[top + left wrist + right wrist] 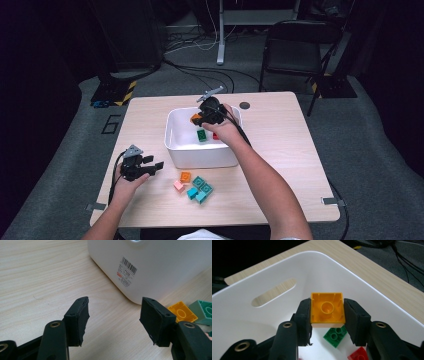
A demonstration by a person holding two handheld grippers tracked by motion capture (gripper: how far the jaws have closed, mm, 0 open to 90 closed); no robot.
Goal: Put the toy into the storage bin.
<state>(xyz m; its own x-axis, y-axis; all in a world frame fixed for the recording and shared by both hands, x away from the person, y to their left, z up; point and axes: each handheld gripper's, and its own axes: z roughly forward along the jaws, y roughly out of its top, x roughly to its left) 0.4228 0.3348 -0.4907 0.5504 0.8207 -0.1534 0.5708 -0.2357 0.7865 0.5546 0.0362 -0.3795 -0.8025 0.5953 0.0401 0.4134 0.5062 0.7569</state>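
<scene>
right gripper (327, 315) clamps one orange brick (327, 308); bin (367, 293): one green (335, 335), one red (358, 354).

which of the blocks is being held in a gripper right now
The orange block: the right gripper clamps it between its jaws above the white bin. The green block and red block lie loose on the bin's floor.

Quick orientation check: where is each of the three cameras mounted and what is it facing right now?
High view: above the person's side, looking forward and down on the table; both forearms and grippers show.
Left gripper view: rides the left gripper, looking low across the table at the white bin; its open black fingers show.
Right gripper view: rides the right gripper, looking down into the bin; its fingers clamp an orange block.
Shared: all three show the white bin.
</scene>
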